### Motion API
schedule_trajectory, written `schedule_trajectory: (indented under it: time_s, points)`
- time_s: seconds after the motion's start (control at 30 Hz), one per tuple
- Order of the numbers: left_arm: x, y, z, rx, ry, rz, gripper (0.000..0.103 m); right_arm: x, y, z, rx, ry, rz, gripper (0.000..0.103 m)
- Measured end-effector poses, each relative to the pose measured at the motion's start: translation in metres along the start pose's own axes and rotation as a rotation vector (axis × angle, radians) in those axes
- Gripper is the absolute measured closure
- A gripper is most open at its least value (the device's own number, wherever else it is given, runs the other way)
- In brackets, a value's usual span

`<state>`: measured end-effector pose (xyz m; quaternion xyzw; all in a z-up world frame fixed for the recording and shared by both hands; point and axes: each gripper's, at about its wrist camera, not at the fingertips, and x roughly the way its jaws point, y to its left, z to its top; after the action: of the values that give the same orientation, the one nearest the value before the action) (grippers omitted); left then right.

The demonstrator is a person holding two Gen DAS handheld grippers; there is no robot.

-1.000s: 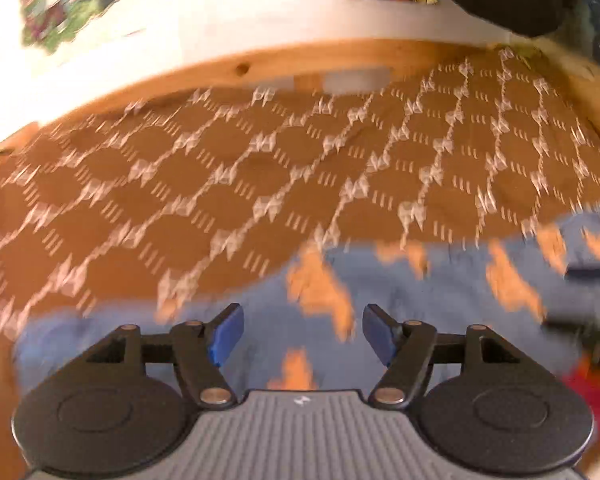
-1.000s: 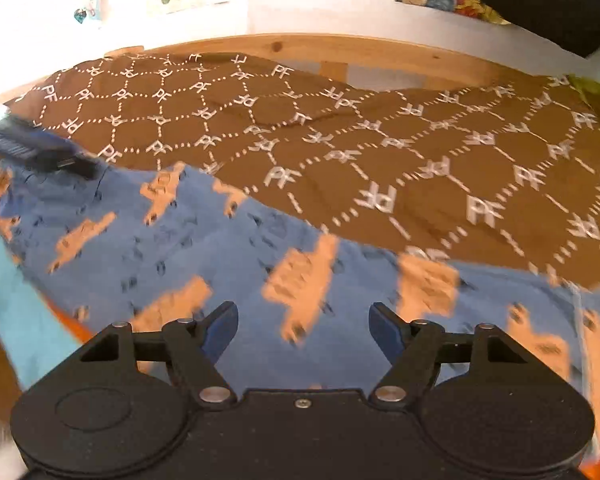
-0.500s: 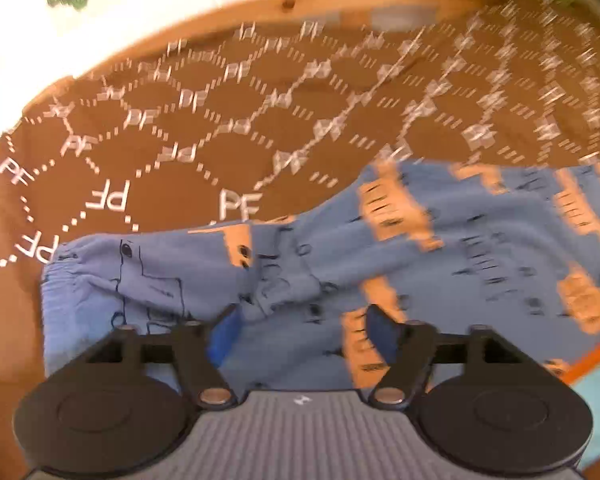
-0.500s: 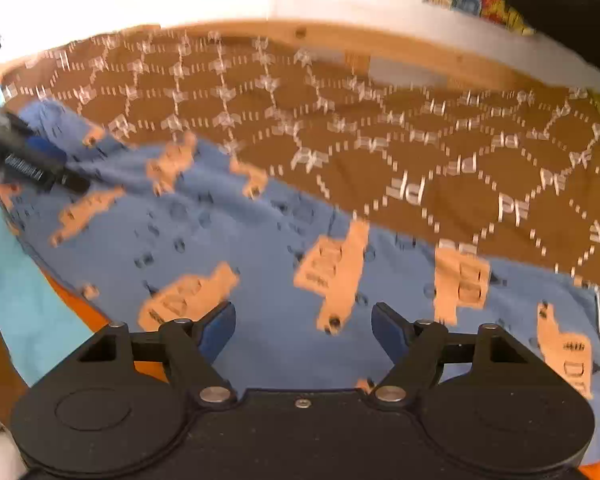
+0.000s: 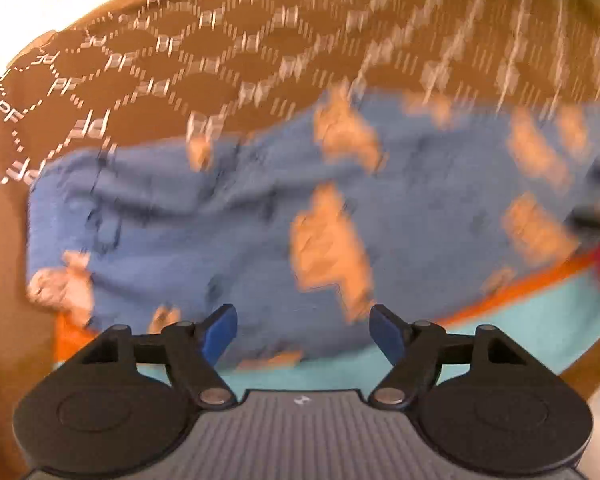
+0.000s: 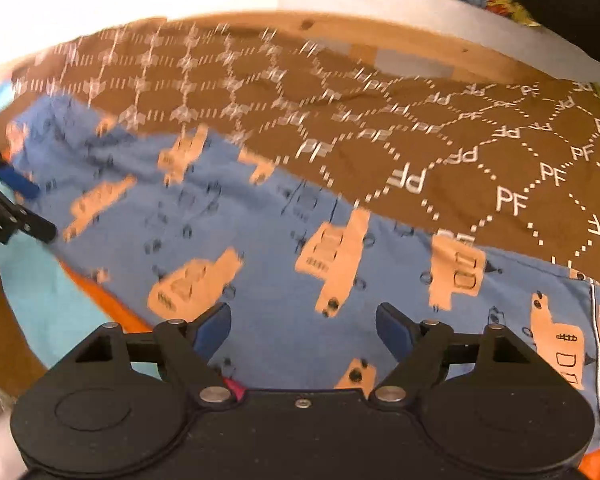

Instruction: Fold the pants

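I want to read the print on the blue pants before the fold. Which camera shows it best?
The right wrist view: the blue pants lie sharper there, with orange vehicle shapes and a white-piped edge readable at the right. In the left wrist view the pants fill the frame but are motion-blurred, the orange shapes mere blotches.

The pants (image 6: pixel 260 240) are soft matt blue cloth, printed with peach shapes and lightly creased. The bedspread (image 6: pixel 440 140) in the upper frame is matt brown woven cloth with white markings. The frame (image 6: pixel 340 36) behind it is smooth knotty wood. Both grippers are matt black plastic with dull blue pads (image 5: pixel 220 332) and shiny metal pivots.
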<state>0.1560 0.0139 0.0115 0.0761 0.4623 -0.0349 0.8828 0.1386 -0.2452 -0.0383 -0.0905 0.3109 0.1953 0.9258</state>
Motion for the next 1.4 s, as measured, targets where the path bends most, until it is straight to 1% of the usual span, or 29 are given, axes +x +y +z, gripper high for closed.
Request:
schedule_trajectory:
  time_s: [0.07, 0.17, 0.23, 0.27, 0.3, 0.4, 0.47, 0.5, 0.53, 0.6, 0.63, 0.67, 0.7, 0.77, 0.83, 0.87, 0.9, 0.93, 0.97, 1.0, 1.03, 1.07, 1.13, 1.2, 1.27, 1.3, 1.33, 1.37, 1.4]
  points:
    - [-0.002, -0.006, 0.015, -0.031, -0.082, -0.059, 0.024, -0.001, -0.003, 0.001, 0.03, -0.027, -0.009, 0.019]
    - [0.014, -0.017, 0.04, 0.001, -0.119, -0.074, 0.024, 0.002, -0.004, 0.0, 0.047, -0.027, -0.005, 0.019]
    - [0.036, -0.015, 0.053, 0.018, -0.073, -0.054, 0.027, 0.004, -0.004, -0.002, 0.05, -0.016, 0.002, 0.019]
    - [0.045, -0.009, 0.057, 0.008, -0.051, -0.043, 0.029, 0.005, -0.003, -0.003, 0.05, -0.01, 0.005, 0.019]
    - [0.052, 0.002, 0.062, -0.012, -0.04, -0.038, 0.035, 0.007, -0.003, -0.004, 0.051, -0.007, 0.009, 0.019]
    - [0.065, 0.036, 0.082, -0.073, -0.011, -0.051, 0.035, 0.009, -0.001, -0.008, 0.051, -0.002, 0.018, 0.019]
    - [0.072, 0.055, 0.094, -0.125, 0.01, -0.086, 0.038, 0.012, 0.002, -0.008, 0.045, 0.002, 0.02, 0.018]
    - [0.074, 0.062, 0.099, -0.148, 0.007, -0.09, 0.04, 0.013, 0.003, -0.009, 0.041, 0.001, 0.018, 0.018]
    - [0.076, 0.064, 0.104, -0.147, 0.0, -0.07, 0.047, 0.014, 0.003, -0.009, 0.037, 0.0, 0.017, 0.018]
    - [0.079, 0.063, 0.11, -0.116, -0.015, -0.024, 0.051, 0.014, 0.003, -0.009, 0.036, -0.001, 0.017, 0.018]
    - [0.077, 0.059, 0.113, -0.088, -0.036, -0.012, 0.049, 0.014, 0.003, -0.009, 0.039, -0.001, 0.018, 0.018]
    - [0.074, 0.053, 0.117, -0.048, -0.053, -0.011, 0.047, 0.013, 0.002, -0.009, 0.042, -0.001, 0.019, 0.018]
    - [0.07, 0.046, 0.118, 0.01, -0.068, -0.012, 0.043, 0.013, 0.001, -0.009, 0.045, -0.001, 0.019, 0.018]
    - [0.067, 0.033, 0.122, 0.128, -0.089, -0.013, 0.04, 0.013, 0.001, -0.01, 0.043, -0.001, 0.017, 0.018]
    - [0.076, 0.017, 0.128, 0.229, -0.071, -0.013, 0.041, 0.013, 0.003, -0.01, 0.035, -0.002, 0.012, 0.018]
    - [0.084, 0.009, 0.13, 0.272, -0.04, -0.01, 0.042, 0.013, 0.004, -0.01, 0.033, -0.003, 0.011, 0.018]
    - [0.093, 0.002, 0.131, 0.309, -0.001, -0.015, 0.053, 0.013, 0.004, -0.01, 0.031, -0.003, 0.01, 0.018]
    - [0.101, -0.004, 0.131, 0.348, 0.028, -0.02, 0.072, 0.013, 0.004, -0.01, 0.03, -0.003, 0.01, 0.018]
    - [0.104, -0.009, 0.129, 0.374, 0.025, -0.02, 0.08, 0.013, 0.004, -0.01, 0.03, -0.003, 0.012, 0.018]
    - [0.105, -0.014, 0.129, 0.387, 0.009, -0.01, 0.09, 0.013, 0.003, -0.011, 0.031, -0.002, 0.014, 0.018]
    - [0.106, -0.018, 0.13, 0.386, -0.005, 0.015, 0.094, 0.014, 0.003, -0.011, 0.031, -0.002, 0.015, 0.017]
    - [0.108, -0.022, 0.131, 0.374, -0.013, 0.04, 0.094, 0.014, 0.003, -0.011, 0.032, -0.002, 0.016, 0.017]
    - [0.113, -0.024, 0.133, 0.356, -0.006, 0.059, 0.095, 0.015, 0.003, -0.011, 0.028, 0.0, 0.014, 0.017]
    - [0.117, -0.025, 0.132, 0.352, -0.008, 0.062, 0.095, 0.016, 0.004, -0.012, 0.017, 0.002, 0.008, 0.016]
    - [0.115, -0.02, 0.132, 0.322, -0.013, 0.047, 0.094, 0.015, 0.004, -0.012, 0.012, 0.004, 0.0, 0.016]
    - [0.111, -0.018, 0.132, 0.3, -0.02, 0.045, 0.09, 0.014, 0.003, -0.011, 0.014, 0.003, -0.011, 0.016]
    - [0.107, -0.016, 0.132, 0.272, -0.031, 0.051, 0.082, 0.012, 0.001, -0.011, 0.02, -0.002, -0.02, 0.017]
    - [0.1, -0.017, 0.131, 0.243, -0.055, 0.067, 0.079, 0.009, -0.002, -0.01, 0.034, -0.011, -0.029, 0.017]
    - [0.088, -0.02, 0.126, 0.222, -0.089, 0.075, 0.067, 0.005, -0.006, -0.008, 0.052, -0.026, -0.039, 0.017]
